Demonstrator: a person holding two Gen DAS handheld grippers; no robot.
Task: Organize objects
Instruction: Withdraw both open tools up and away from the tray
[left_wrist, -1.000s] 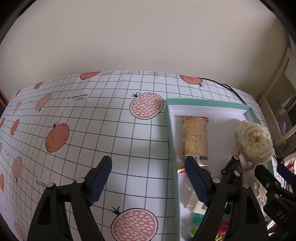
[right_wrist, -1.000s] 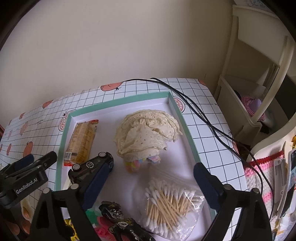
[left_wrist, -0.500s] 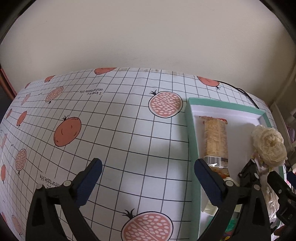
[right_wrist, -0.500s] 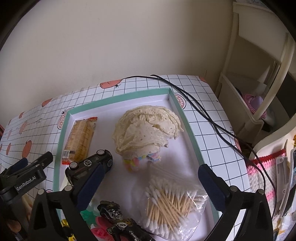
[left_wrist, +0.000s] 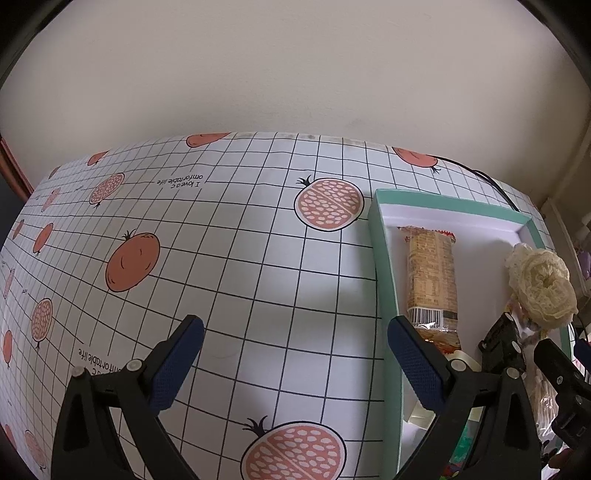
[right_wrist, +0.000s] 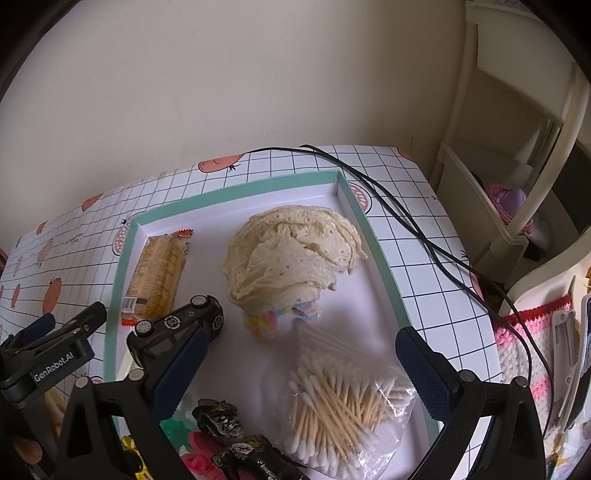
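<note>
Mint-rimmed tray (right_wrist: 373, 236) sits on a grid-and-pomegranate tablecloth (left_wrist: 229, 266), hard against the table's right side. Inside, along the left wall: wrapped cracker packet (right_wrist: 159, 273), lying flat lengthwise. Centre: cream lace fabric bundle (right_wrist: 291, 254), heaped over something pastel-coloured. Near side: clear bag of cotton swabs (right_wrist: 340, 406). Black toy car (right_wrist: 177, 325) rests between packet and bundle, just below the packet's end. Dark toy figure (right_wrist: 225, 428) at the bottom edge, partly cut off.

Right gripper (right_wrist: 299, 373) is spread wide, nothing between its fingers, hovering over the tray with the swab bag in the gap below. Left gripper (left_wrist: 295, 362) is likewise spread and empty, straddling the tray's left wall (left_wrist: 384, 295): one finger over bare cloth, the other over the packet's barcode end. Black cable (right_wrist: 413, 229) trails across the cloth right of the tray.
</note>
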